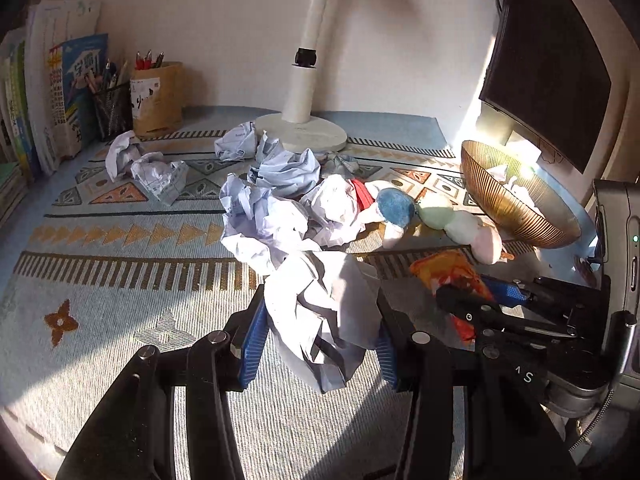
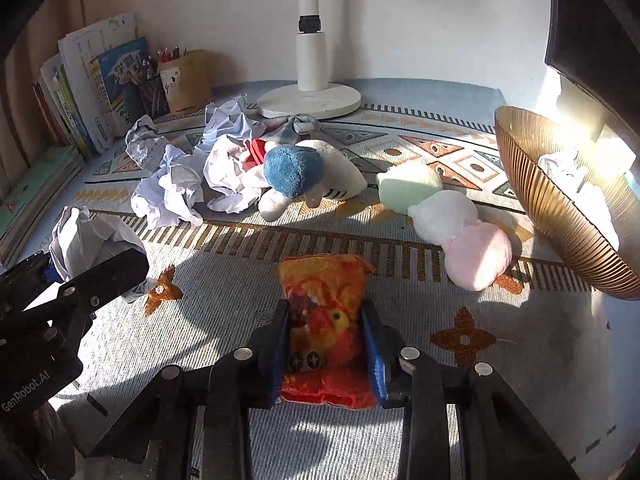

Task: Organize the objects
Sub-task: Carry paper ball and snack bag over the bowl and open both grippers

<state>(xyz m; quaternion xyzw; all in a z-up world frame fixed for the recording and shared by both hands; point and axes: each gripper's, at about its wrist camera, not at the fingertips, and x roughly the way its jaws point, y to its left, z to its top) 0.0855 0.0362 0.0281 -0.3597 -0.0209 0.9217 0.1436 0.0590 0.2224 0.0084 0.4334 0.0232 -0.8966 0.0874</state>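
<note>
**Paper and snack packet, one in each gripper**

Left wrist view: the left gripper [image 1: 320, 338] is clamped on a crumpled ball of paper [image 1: 322, 312], its blue pads pressing the wad from both sides. The wad bulges above and below the fingertips and sits over the patterned table mat [image 1: 100, 240]. Beyond it, toward the wall, lies a loose heap of crumpled sheets [image 1: 276, 208], and two more wads [image 1: 152, 168] lie apart to the left. A stuffed toy with a blue head [image 1: 394, 208] rests just right of the heap, with a pastel plush caterpillar [image 1: 464, 228] next to it. A ribbed gold bowl [image 1: 508, 204] sits tilted at the right edge, some white paper inside it. The right gripper [image 1: 476, 300] shows low on the right, gripping an orange snack packet [image 1: 448, 270]. A white lamp base [image 1: 300, 132] stands at the back; a mesh pen cup [image 1: 112, 108], a brown paper holder [image 1: 156, 100] and upright books [image 1: 60, 92] fill the far left corner.

Right wrist view: the right gripper [image 2: 328, 344] is closed on the orange snack packet [image 2: 326, 320], which stands between the pads and pokes out past them toward the wall. The plush caterpillar [image 2: 444, 212] lies beyond and to the right, near the gold bowl [image 2: 560, 208]. The blue-headed toy [image 2: 296, 176] lies ahead, touching the paper heap [image 2: 208, 176]. At the left edge the left gripper [image 2: 60, 280] holds its paper wad [image 2: 88, 240].
</note>
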